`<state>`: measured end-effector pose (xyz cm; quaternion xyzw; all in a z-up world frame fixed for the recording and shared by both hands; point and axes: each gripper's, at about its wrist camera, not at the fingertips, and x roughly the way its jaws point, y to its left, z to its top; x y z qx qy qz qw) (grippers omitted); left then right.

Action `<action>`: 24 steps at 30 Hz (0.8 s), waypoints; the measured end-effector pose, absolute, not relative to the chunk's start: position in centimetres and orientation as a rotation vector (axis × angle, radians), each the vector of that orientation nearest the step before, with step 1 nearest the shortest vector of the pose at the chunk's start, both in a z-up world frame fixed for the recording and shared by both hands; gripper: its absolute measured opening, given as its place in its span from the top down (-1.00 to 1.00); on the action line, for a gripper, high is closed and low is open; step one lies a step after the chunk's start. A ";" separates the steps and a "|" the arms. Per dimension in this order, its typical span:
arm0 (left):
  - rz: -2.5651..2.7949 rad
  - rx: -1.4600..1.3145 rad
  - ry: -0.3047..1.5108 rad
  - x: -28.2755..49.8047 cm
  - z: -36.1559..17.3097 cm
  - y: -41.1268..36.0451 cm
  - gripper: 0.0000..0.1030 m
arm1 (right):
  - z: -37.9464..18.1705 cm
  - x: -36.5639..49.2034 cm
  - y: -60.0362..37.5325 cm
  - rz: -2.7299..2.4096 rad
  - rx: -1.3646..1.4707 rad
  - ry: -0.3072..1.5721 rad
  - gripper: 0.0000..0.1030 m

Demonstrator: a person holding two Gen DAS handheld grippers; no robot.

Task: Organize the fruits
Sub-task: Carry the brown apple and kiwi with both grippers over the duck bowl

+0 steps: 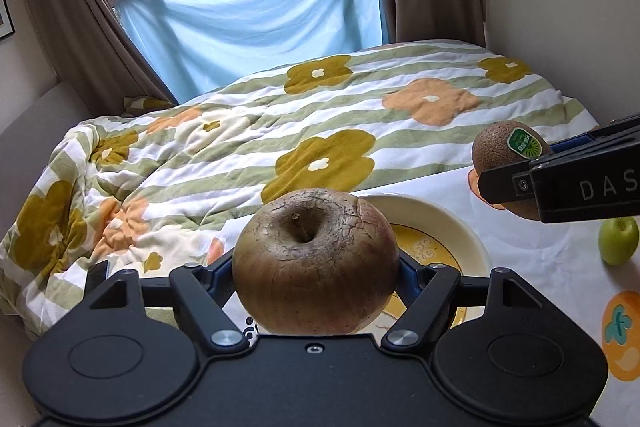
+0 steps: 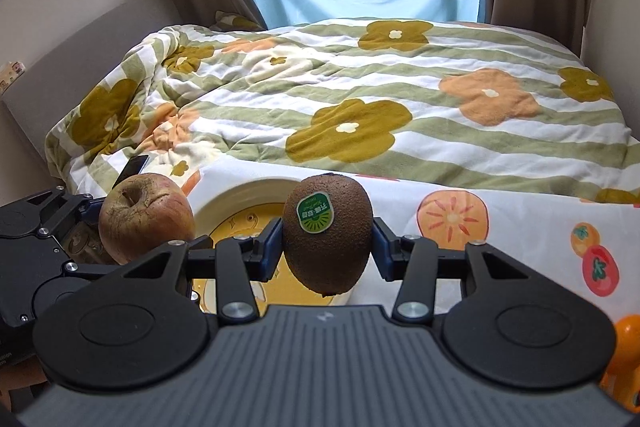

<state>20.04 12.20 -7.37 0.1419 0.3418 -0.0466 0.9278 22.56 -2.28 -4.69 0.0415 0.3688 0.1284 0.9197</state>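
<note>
My left gripper is shut on a large brownish apple, stem pit facing the camera, held above the near rim of a cream plate with a yellow centre. My right gripper is shut on a brown kiwi with a green sticker, held over the same plate. In the left wrist view the kiwi and the right gripper's fingers come in from the right. In the right wrist view the apple and the left gripper sit at the left.
The plate rests on a white cloth printed with fruit. A small green apple stands on the cloth at the right; an orange fruit shows at the right edge. Behind lies a bed with a flowered quilt, with a dark phone on it.
</note>
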 end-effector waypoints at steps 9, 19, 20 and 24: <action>-0.145 0.331 0.738 25.0 -11.3 12.5 -0.54 | -6.8 27.3 -0.4 0.245 0.062 0.781 -0.19; -0.178 0.394 0.770 27.3 -14.7 11.5 -0.54 | -9.2 29.2 0.1 0.227 0.043 0.819 -0.19; -0.175 0.401 0.770 27.4 -14.8 11.5 -0.54 | -9.4 29.2 0.2 0.224 0.033 0.820 -0.19; -0.203 0.408 0.777 27.7 -15.1 11.3 -0.55 | -10.0 29.5 0.0 0.228 0.035 0.837 -0.19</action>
